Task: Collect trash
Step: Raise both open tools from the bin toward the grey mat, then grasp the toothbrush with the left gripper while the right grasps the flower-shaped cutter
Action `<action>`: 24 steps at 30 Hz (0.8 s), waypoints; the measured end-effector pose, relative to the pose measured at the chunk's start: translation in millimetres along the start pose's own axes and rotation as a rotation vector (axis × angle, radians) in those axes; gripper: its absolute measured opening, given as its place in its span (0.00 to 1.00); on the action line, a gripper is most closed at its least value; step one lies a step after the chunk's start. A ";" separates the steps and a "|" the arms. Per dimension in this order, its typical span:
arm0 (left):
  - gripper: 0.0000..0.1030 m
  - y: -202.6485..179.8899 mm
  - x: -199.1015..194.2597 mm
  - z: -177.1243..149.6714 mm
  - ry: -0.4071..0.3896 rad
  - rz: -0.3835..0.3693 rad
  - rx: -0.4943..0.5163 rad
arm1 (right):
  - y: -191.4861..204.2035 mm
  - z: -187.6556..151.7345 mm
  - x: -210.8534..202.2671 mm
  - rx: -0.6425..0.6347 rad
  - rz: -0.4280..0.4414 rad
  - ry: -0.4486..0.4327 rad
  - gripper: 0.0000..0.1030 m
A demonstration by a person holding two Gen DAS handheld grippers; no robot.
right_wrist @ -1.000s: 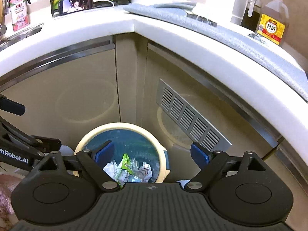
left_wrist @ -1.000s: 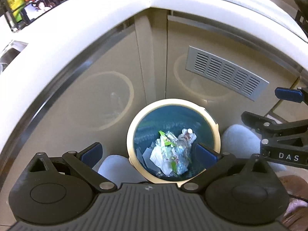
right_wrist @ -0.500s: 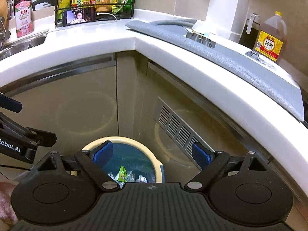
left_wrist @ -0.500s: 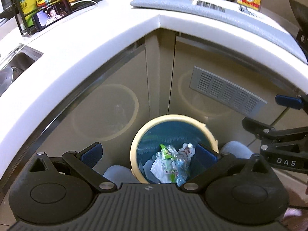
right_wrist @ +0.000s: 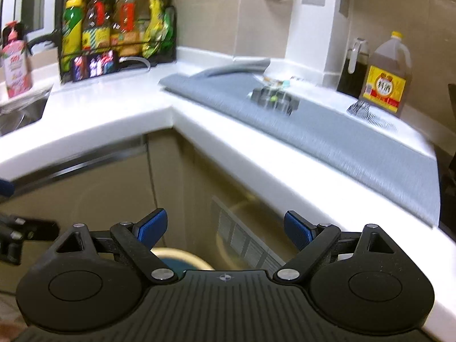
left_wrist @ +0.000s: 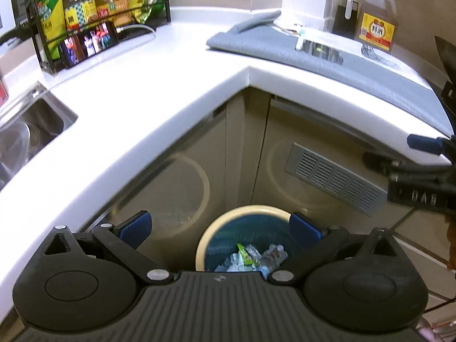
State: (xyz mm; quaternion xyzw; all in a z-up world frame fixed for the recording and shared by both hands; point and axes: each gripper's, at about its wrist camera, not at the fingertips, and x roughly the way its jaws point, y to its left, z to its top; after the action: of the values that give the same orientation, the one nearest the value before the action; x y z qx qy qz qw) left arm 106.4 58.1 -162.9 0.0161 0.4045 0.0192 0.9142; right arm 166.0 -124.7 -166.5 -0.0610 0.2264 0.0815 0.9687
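Note:
A round bin (left_wrist: 211, 228) with a cream rim and blue liner stands on the floor in the cabinet corner. Crumpled wrappers and plastic trash (left_wrist: 250, 256) lie inside it. My left gripper (left_wrist: 219, 226) hangs open above the bin, nothing between its blue pads. My right gripper (right_wrist: 225, 228) is open and empty too, raised toward the counter edge; only a sliver of the bin's rim (right_wrist: 182, 255) shows below it. On the grey mat (right_wrist: 327, 131) lie a small dark piece of packaging (right_wrist: 275, 99) and scraps (right_wrist: 282, 81) behind it. The right gripper's fingers (left_wrist: 421, 144) show at the right edge of the left wrist view.
A white L-shaped counter (left_wrist: 171, 79) runs above beige cabinets with a vent grille (left_wrist: 333, 176). A sink (left_wrist: 25, 139) lies at left, a bottle rack (right_wrist: 114, 37) and pink soap bottle (right_wrist: 15, 62) behind it. A large oil jug (right_wrist: 384, 79) and dark bottle (right_wrist: 352, 71) stand at right.
Both grippers have risen away from the bin, still open and empty. The counter top and its objects have come into view; the bin has dropped low in both views.

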 end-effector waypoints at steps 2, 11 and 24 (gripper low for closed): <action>1.00 -0.2 -1.4 5.4 -0.018 0.006 0.009 | -5.4 8.7 5.3 0.011 -0.013 -0.016 0.88; 1.00 1.3 1.8 29.7 -0.044 -0.004 0.015 | -37.8 57.1 54.0 0.113 -0.097 -0.070 0.88; 1.00 0.8 7.5 60.4 -0.047 0.028 0.037 | -65.8 137.1 172.9 0.137 -0.087 -0.015 0.98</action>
State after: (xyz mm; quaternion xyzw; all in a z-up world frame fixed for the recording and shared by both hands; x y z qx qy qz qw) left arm 156.1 58.4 -127.8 0.0390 0.3830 0.0243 0.9226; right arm 389.9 -145.3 -116.7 -0.0036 0.2215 0.0242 0.9748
